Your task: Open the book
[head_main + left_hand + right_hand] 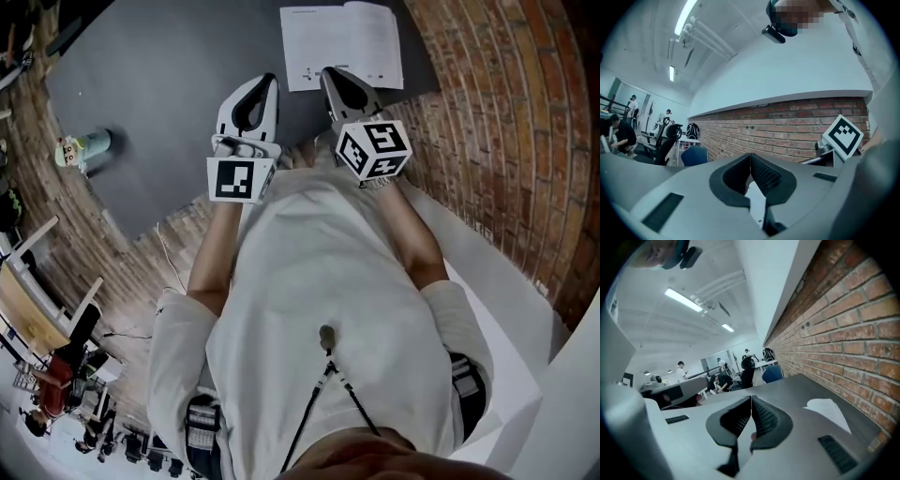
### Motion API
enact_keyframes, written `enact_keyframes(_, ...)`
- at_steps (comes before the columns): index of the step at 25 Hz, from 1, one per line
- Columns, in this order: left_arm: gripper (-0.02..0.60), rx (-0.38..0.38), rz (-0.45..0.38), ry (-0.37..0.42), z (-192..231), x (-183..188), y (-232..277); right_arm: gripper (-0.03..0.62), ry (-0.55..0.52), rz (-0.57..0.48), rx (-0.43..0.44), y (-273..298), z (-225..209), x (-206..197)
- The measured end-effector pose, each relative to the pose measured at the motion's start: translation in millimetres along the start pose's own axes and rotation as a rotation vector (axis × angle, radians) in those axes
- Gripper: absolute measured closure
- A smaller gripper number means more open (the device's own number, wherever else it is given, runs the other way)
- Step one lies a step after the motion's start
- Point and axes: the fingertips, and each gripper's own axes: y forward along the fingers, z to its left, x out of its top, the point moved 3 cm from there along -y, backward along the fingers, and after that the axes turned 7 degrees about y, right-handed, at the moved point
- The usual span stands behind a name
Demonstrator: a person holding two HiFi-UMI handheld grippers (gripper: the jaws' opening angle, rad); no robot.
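**Head view: jaws closed and empty, book lying open**

Close to the person's chest, the left gripper (267, 84) and right gripper (330, 75) hover with jaws pressed together, pinching nothing. Beyond them the book (342, 45) lies open on the dark worktop (169, 84), beside the brick wall (497, 112).

A dark grey table (159, 103) stands along a red brick wall (511, 131). Near the table's left edge is a small toy figure (82, 148), pale green with a yellow head. A thin white cable (167, 258) trails over the brick-patterned floor (122, 281) beside the table. In the room beyond, a blue chair (693, 155) stands just beside a black office chair (666, 140). A person in dark clothes (621, 136) sits farther left, and others stand behind. Long ceiling lights (688, 15) glow overhead.
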Motion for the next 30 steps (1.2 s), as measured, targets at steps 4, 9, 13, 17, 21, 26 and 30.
enact_keyframes(4, 0.558, 0.019, -0.018, 0.003, 17, 15, -12, 0.559, -0.061, -0.055, 0.055, -2, 44, 23)
enact_keyframes(9, 0.558, 0.037, -0.051, -0.008, 25, 38, -28, 0.558, -0.080, -0.105, 0.132, -7, 84, 47)
enact_keyframes(13, 0.558, 0.010, -0.063, 0.022, 27, 52, -38, 0.559, -0.110, -0.195, 0.179, -15, 108, 66)
enact_keyframes(17, 0.558, 0.025, -0.073, 0.060, 35, 63, -44, 0.559, -0.112, -0.257, 0.194, -22, 120, 79)
enact_keyframes(21, 0.558, 0.046, -0.092, 0.075, 40, 77, -48, 0.559, -0.133, -0.270, 0.206, -26, 130, 89)
enact_keyframes(26, 0.558, 0.023, -0.107, 0.073, 32, 85, -48, 0.559, -0.133, -0.276, 0.208, -34, 135, 96)
enact_keyframes(30, 0.558, 0.000, -0.111, 0.075, 30, 87, -43, 0.559, -0.140, -0.268, 0.205, -32, 134, 95)
